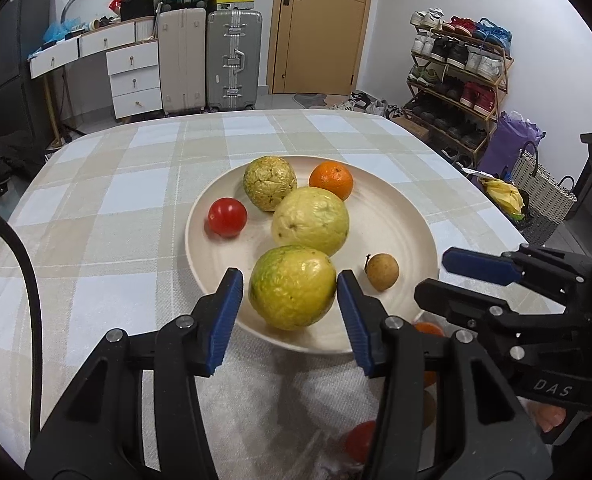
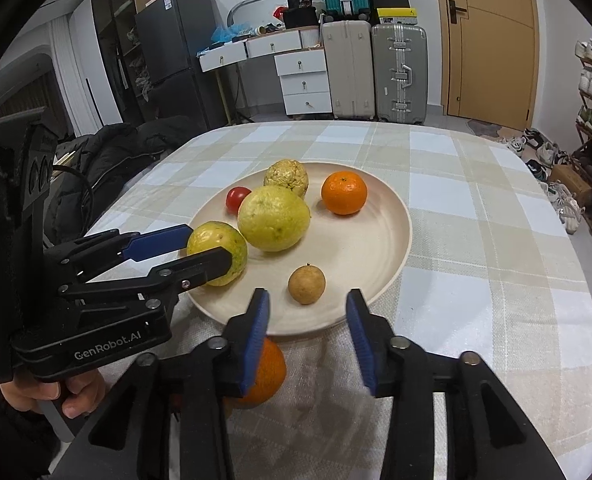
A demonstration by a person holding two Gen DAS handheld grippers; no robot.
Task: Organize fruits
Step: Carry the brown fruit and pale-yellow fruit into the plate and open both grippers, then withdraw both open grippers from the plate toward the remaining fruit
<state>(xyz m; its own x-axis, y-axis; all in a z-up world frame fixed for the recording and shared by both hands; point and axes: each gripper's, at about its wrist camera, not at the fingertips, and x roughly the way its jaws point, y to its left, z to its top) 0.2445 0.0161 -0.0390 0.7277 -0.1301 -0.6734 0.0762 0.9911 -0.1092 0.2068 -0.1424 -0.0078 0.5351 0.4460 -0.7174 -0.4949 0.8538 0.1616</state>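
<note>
**Left gripper straddling the nearest fruit while the plate is filling up**

Nearest the cameras, loose fruit is waiting on the bench in front of the plate: an orange [image 2: 266, 374] is lying just off the rim, partly hidden behind the right gripper's [image 2: 307, 336] left finger, and a red fruit [image 1: 360, 440] is showing blurred under the left gripper [image 1: 290, 316]. They are probably the ones not yet sorted.

The left gripper's jaws are standing wide on either side of the green-yellow fruit [image 1: 292, 286] at the plate's near edge, with a gap showing on each side, so it is either letting go or about to close; I cannot tell which. The right gripper's jaws are also standing wide and empty, hovering over the near rim of the plate [image 2: 399, 248], pointing toward the small brown fruit [image 2: 306, 284].

Farther back, the pale yellow fruit [image 2: 274, 218] is touching the wrinkled fruit [image 2: 286, 176] behind it, with the tomato [image 2: 238, 198] to the left and the tangerine [image 2: 343, 193] apart on the right.
</note>
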